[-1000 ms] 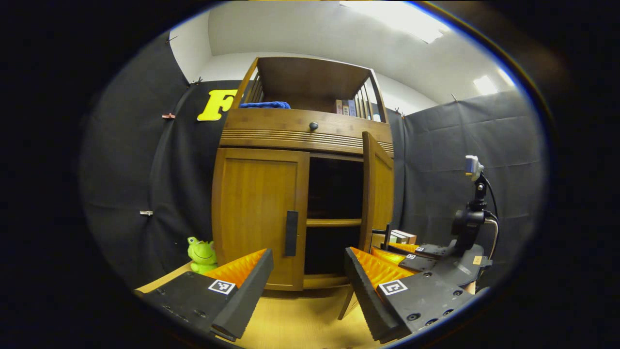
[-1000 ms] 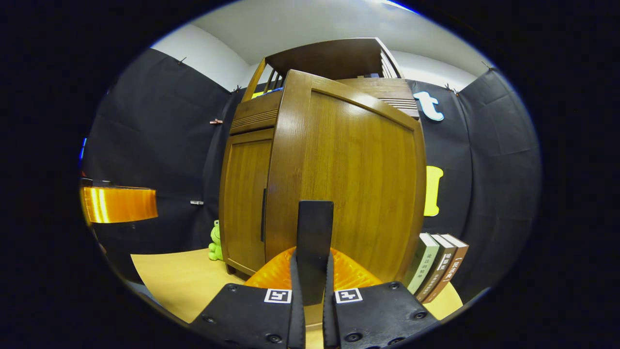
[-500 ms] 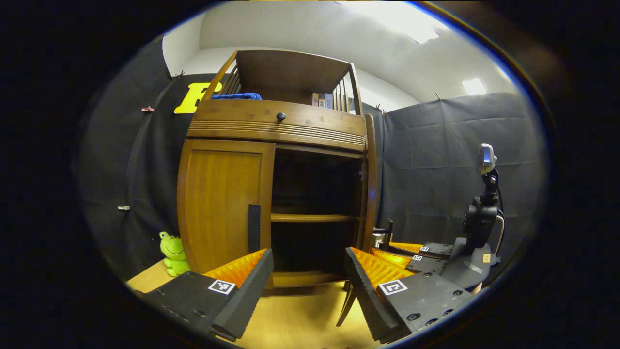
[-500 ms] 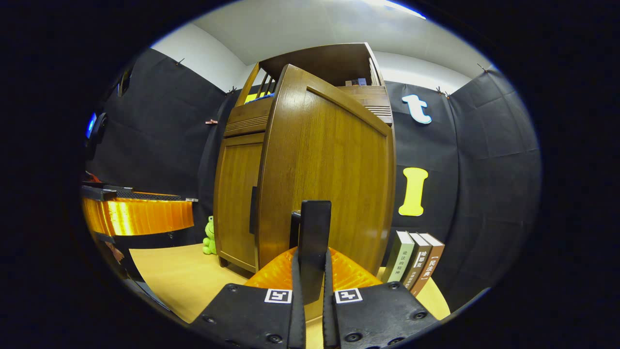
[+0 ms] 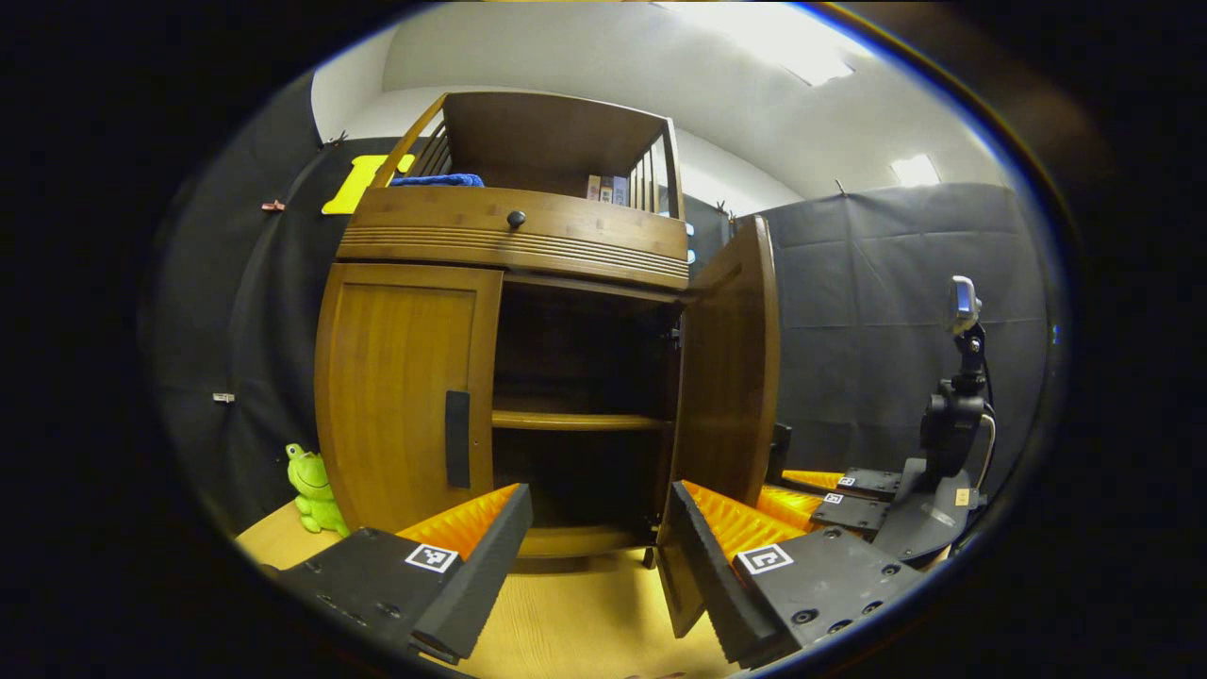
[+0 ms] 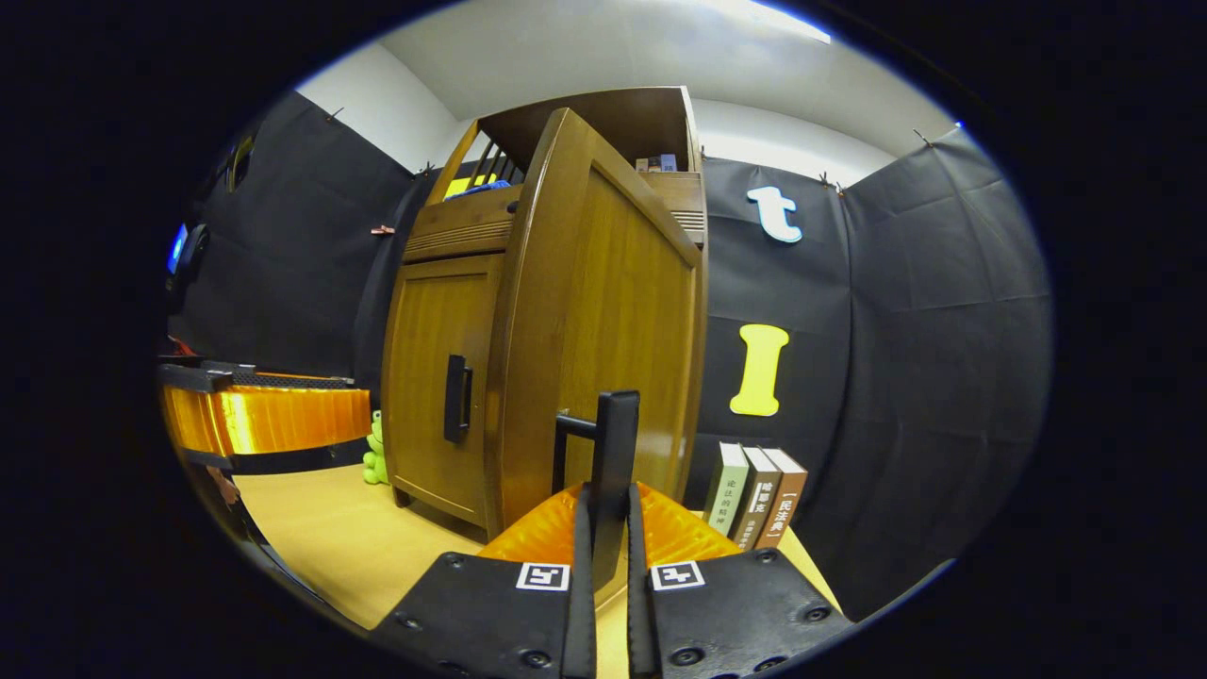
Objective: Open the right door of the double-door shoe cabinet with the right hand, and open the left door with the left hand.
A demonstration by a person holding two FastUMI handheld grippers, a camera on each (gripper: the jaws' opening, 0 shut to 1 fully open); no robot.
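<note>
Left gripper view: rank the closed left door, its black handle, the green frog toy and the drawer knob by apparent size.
1. Left door
2. Frog toy, though the handle looks close to it
3. Handle
4. Drawer knob

Table (image 6: 321, 528): pale wood top; carries the cabinet, frog and books
Cabinet (image 5: 415, 377): stands on short feet toward the back of the table; upright
Frog (image 5: 316, 490): green toy; sits on the table just beside the cabinet's left side
Books (image 6: 754, 495): three, upright, leaning slightly, spines outward; on the table right of the cabinet, near the cloth wall
</note>
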